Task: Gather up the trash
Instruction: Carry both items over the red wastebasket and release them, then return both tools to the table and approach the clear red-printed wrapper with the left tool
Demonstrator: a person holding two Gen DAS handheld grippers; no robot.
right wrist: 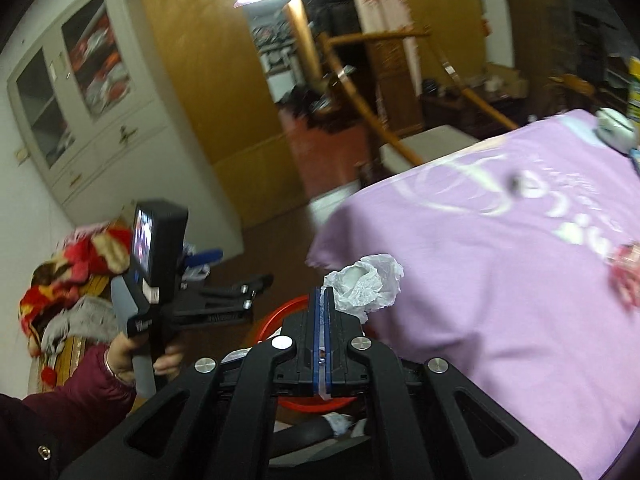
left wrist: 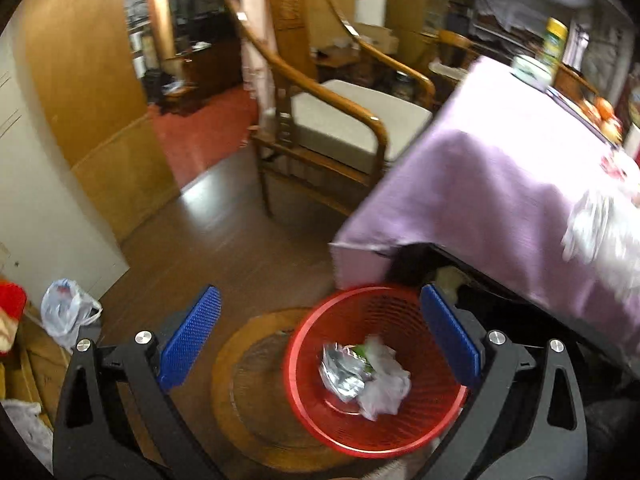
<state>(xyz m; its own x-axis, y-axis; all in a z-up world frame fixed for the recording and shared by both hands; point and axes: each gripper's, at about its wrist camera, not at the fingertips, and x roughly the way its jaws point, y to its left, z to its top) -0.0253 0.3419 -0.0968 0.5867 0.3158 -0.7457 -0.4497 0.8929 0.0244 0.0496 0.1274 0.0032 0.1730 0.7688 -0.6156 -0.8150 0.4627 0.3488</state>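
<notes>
Left wrist | red mesh bin [left wrist: 400, 436] | crumpled foil [left wrist: 340, 376], white tissue [left wrist: 386, 390] inside

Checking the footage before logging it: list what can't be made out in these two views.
- Red basket: in the right wrist view, mostly hidden behind the right gripper.
- White tissue: whether the shut pads pinch it is unclear; the fingers cover the contact.
- Items on the purple tablecloth: blurred, cut by the frame edge in the left wrist view.
- Left gripper: open, empty.
</notes>
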